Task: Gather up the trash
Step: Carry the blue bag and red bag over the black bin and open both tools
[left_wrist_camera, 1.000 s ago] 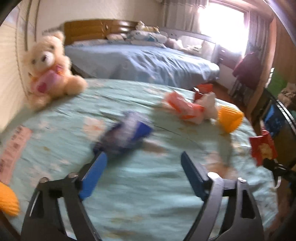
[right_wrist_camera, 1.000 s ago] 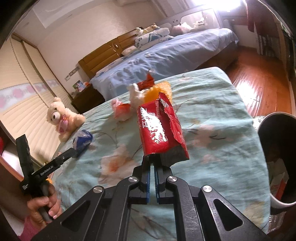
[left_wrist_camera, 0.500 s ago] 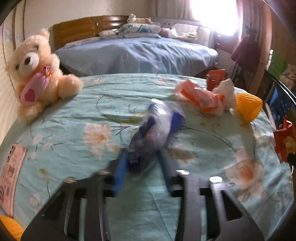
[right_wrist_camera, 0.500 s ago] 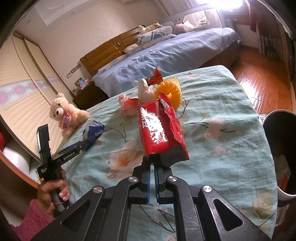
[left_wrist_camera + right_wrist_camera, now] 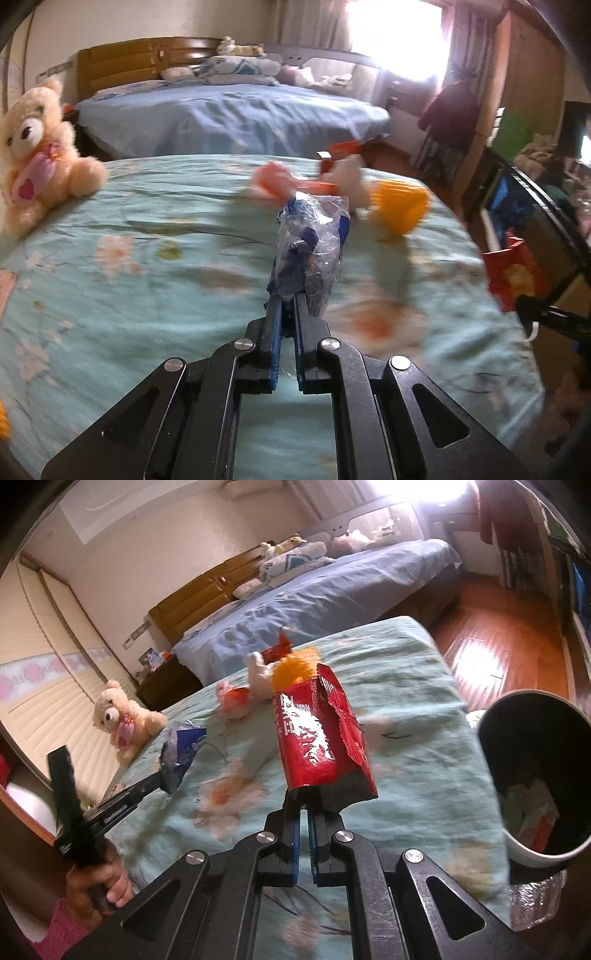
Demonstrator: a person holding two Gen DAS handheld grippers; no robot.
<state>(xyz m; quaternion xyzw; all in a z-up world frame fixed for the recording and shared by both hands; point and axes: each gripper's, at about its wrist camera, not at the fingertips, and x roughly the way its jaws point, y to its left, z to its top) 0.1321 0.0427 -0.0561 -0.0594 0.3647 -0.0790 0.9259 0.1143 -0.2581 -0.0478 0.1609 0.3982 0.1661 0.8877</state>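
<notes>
Bin [image 5: 491, 716] lies at three o'clock of your right gripper [image 5: 303, 814].
It's clamped on the red packet [image 5: 317, 738]; your left gripper [image 5: 287, 314], farther off, pinches the blue wrapper [image 5: 312, 243].

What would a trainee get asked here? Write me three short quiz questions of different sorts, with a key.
1. True or false: the left gripper is shut on the blue wrapper.
2. What does the right gripper hold? A) red packet B) teddy bear C) orange cup
3. Fill in: the dark bin already holds some ____.

Key: 1 true; 2 A; 3 trash
</notes>
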